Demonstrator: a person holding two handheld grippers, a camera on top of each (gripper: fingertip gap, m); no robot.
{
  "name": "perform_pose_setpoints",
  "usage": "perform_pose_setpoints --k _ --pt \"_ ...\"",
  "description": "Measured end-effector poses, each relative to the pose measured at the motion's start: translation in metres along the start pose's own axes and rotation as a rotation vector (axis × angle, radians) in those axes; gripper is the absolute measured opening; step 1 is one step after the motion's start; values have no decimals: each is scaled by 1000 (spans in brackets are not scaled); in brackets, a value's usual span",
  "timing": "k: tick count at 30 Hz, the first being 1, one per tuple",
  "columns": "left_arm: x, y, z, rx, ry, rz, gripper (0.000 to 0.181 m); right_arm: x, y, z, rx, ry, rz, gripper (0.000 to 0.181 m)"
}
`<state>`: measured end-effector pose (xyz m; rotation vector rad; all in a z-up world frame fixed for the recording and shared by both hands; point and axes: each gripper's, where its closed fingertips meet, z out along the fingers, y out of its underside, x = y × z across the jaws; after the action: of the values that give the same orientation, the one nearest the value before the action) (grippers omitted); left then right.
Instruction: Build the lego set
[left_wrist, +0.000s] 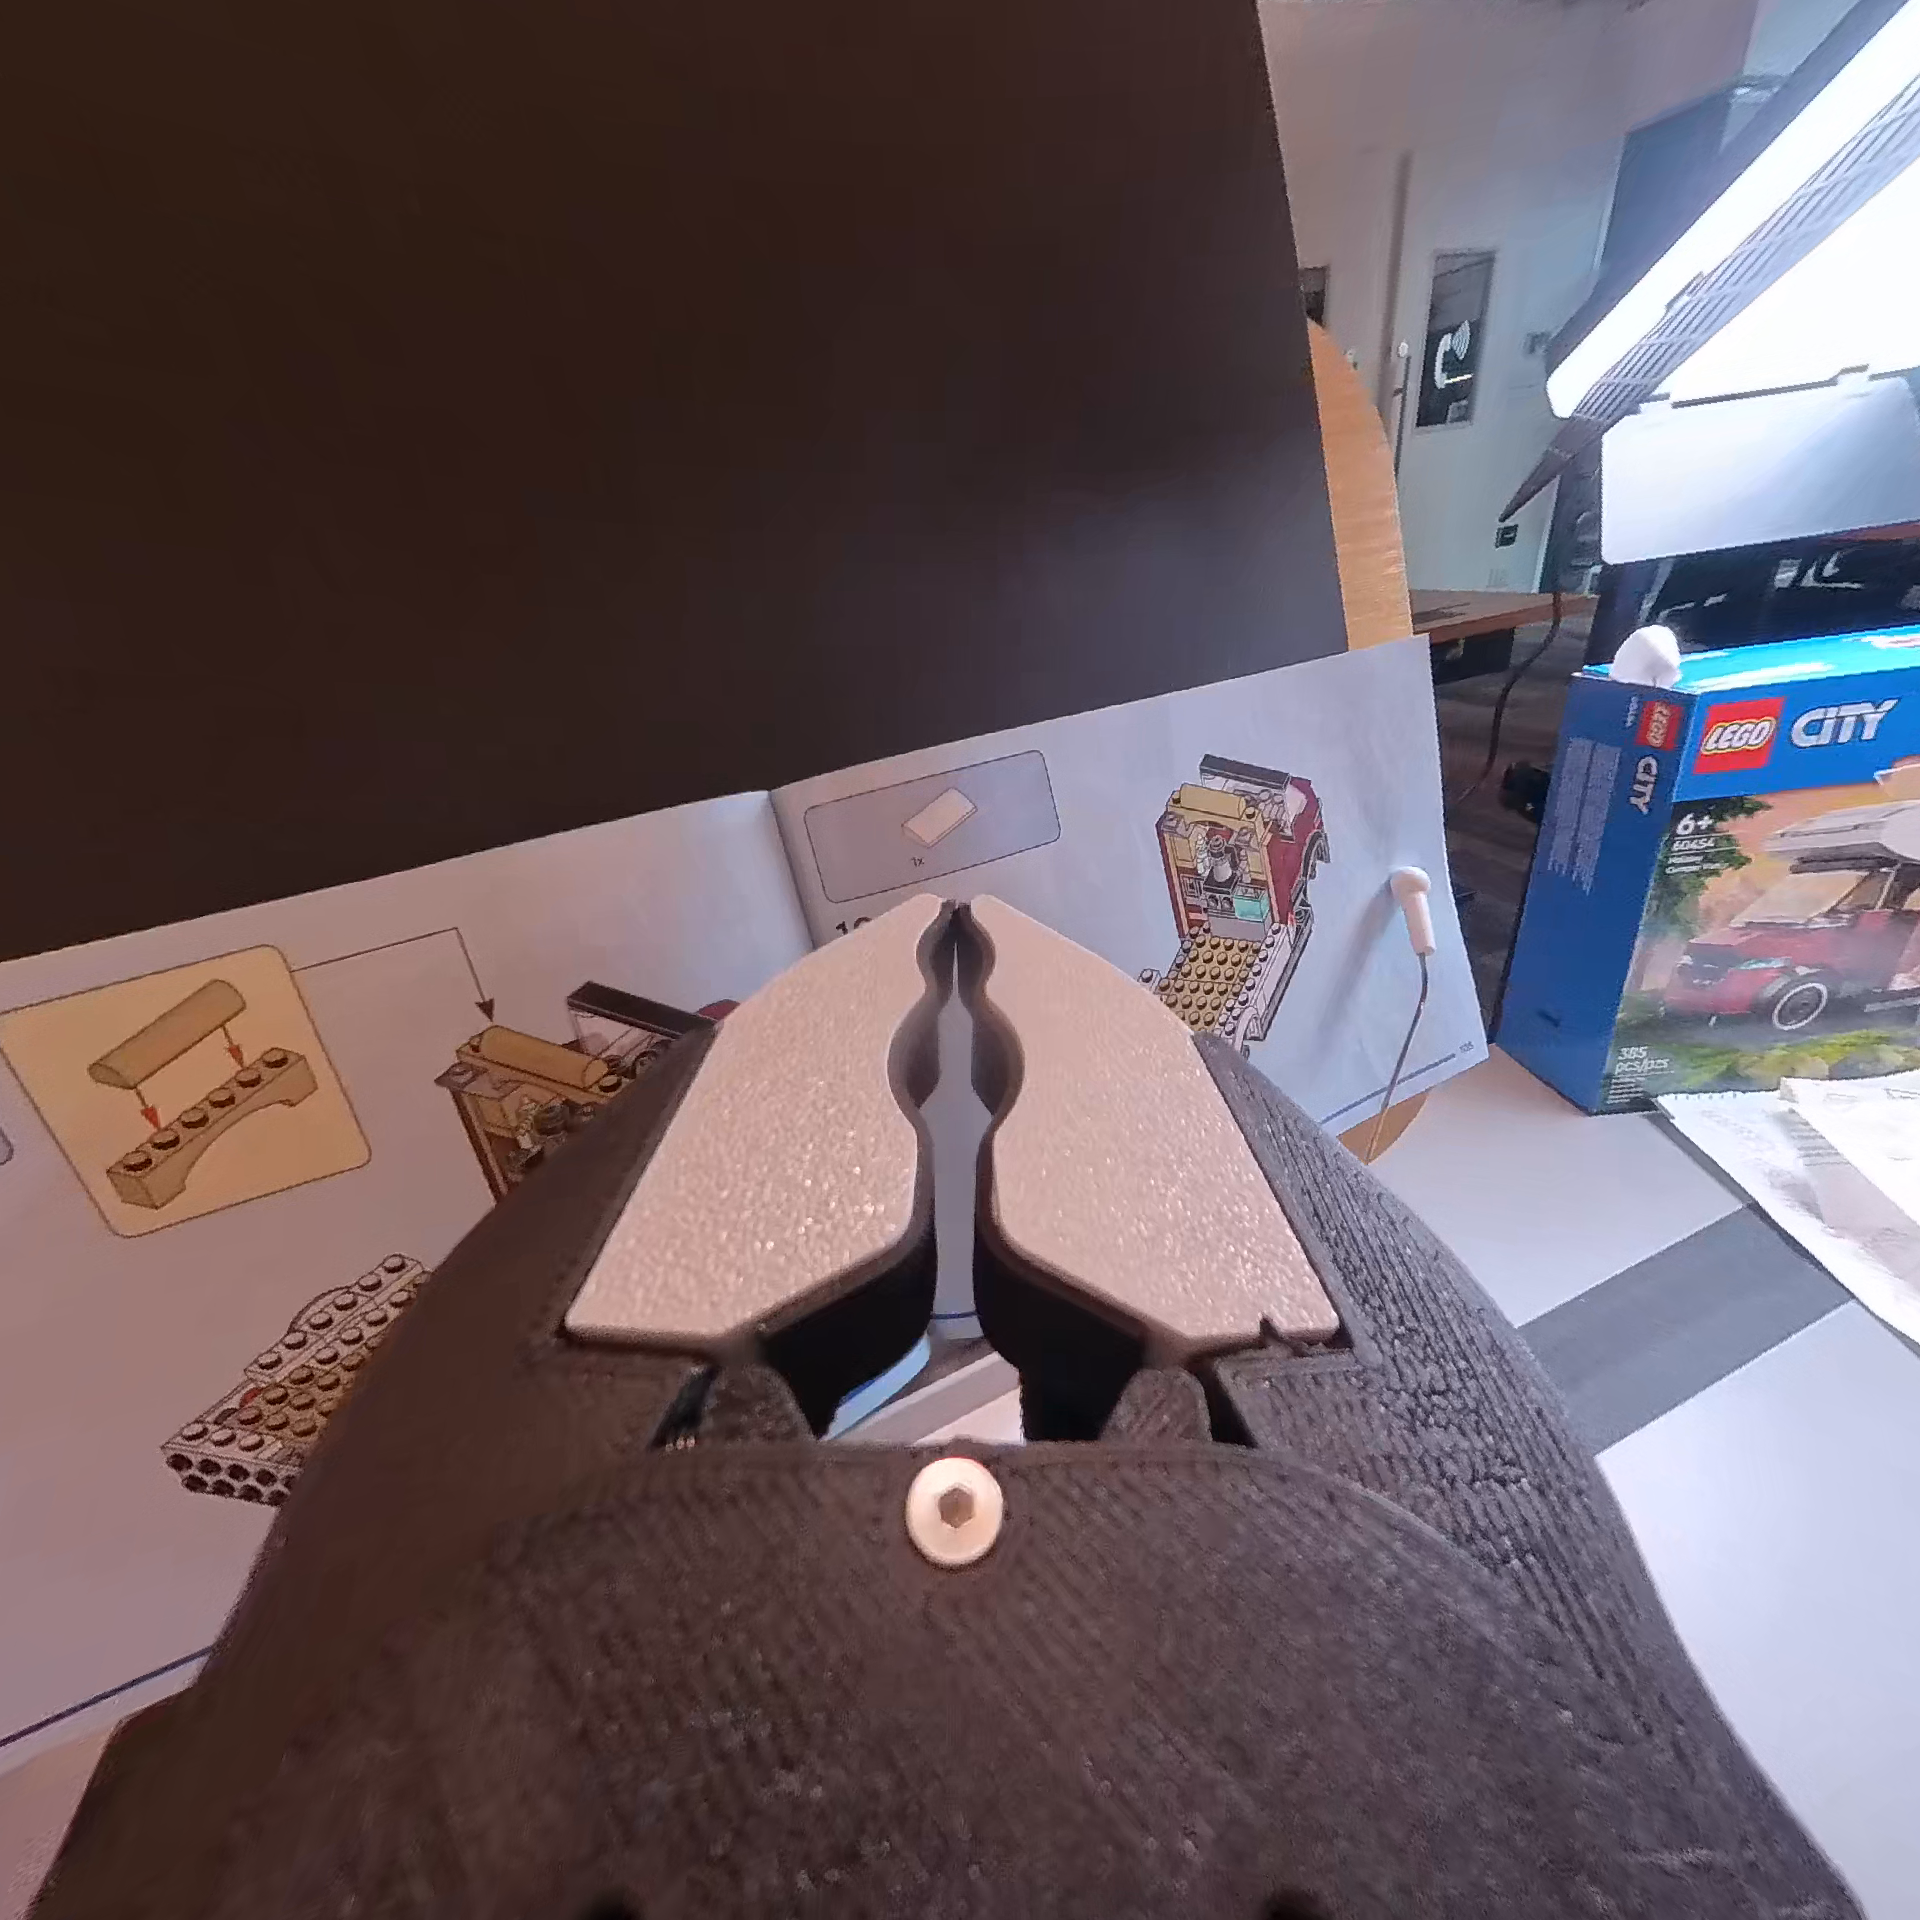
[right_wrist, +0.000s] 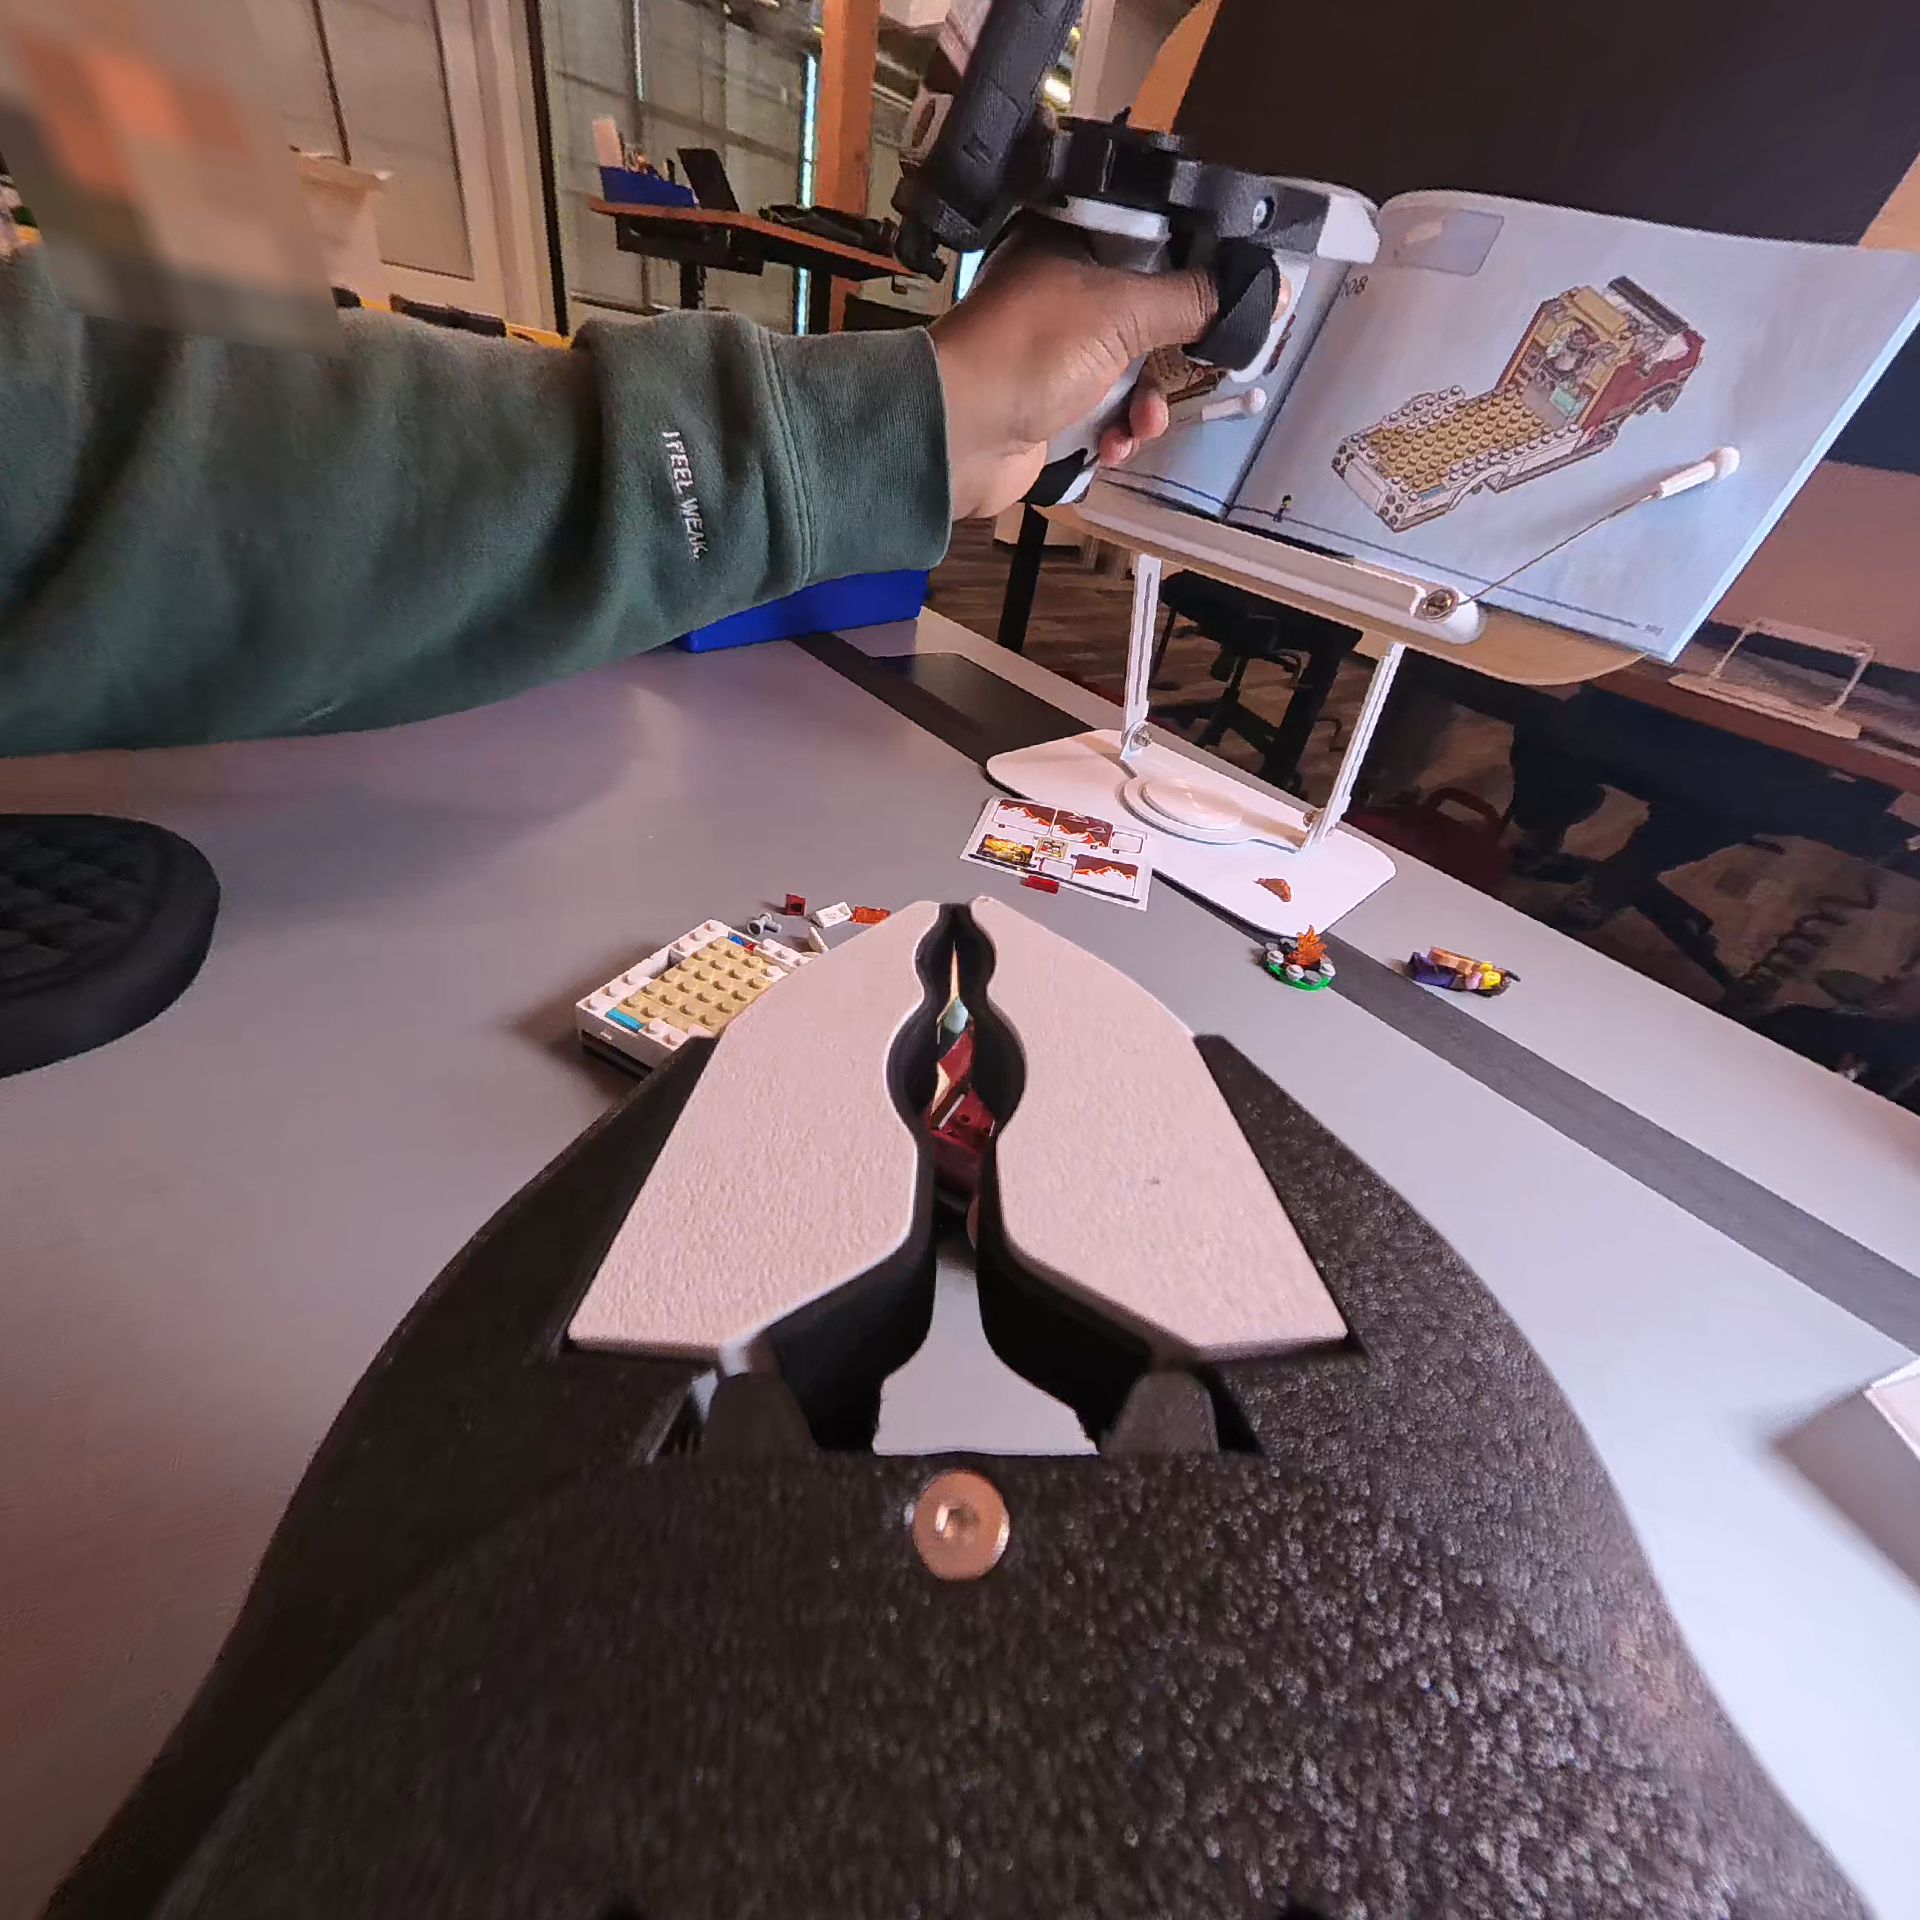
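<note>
My left gripper (left_wrist: 956, 914) is shut, its tips right at the open instruction booklet (left_wrist: 468, 966) near the centre fold. I cannot tell whether it pinches a page. In the right wrist view a hand in a green sleeve holds that gripper (right_wrist: 1351, 234) at the top of the booklet (right_wrist: 1558, 395). My right gripper (right_wrist: 958, 914) is shut and hovers low over the table. The partly built model (right_wrist: 696, 987), white with a tan studded floor, lies just under and left of it. A dark red part (right_wrist: 956, 1127) of the model shows through the gap between the fingers.
The booklet sits on a white stand (right_wrist: 1299, 862). Small loose pieces (right_wrist: 831, 914), a sticker sheet (right_wrist: 1060, 852), a small campfire build (right_wrist: 1299, 961) and purple-yellow pieces (right_wrist: 1460, 971) lie around. A black pad (right_wrist: 83, 935) is left. The blue set box (left_wrist: 1714, 883) and papers (left_wrist: 1818, 1174) are right. Some 35 cm of space lies between my two pairs of fingers.
</note>
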<state>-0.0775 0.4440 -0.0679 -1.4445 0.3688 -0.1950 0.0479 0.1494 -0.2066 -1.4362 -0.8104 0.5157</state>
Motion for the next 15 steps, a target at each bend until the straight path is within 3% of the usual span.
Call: perform_pose_setpoints --k 15 --pt "-5 -1 12 -4 -8 10 0 -1 11 4 -51 -21 37 0"
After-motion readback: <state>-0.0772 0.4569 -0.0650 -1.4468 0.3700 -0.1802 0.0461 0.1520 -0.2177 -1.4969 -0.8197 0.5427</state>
